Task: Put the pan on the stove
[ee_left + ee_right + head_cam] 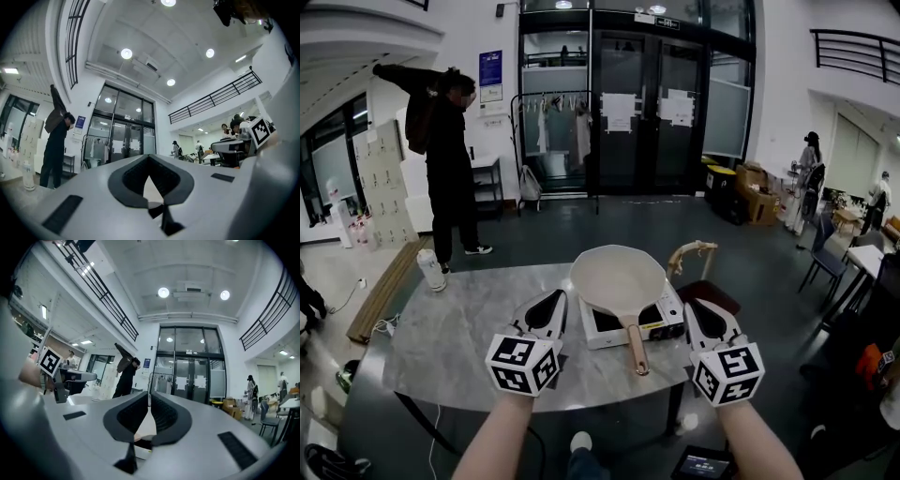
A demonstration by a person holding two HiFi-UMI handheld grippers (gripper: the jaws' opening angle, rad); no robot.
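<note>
A cream pan (617,278) with a wooden handle (635,347) sits on the white portable stove (660,317), and its handle points toward me. My left gripper (555,302) hovers just left of the stove, shut, with nothing between its jaws. To the right of the stove my right gripper (693,309) is also shut and empty. In the left gripper view the left gripper (149,157) shows its dark pads (131,176) meeting at the tip. The right gripper view shows the same closed tip on the right gripper (149,394).
The stove stands at the far edge of a grey marble table (450,337). A wooden chair (694,253) stands just beyond it. A person in black (445,169) stands at the back left near a white bottle (431,270). More people stand at the far right.
</note>
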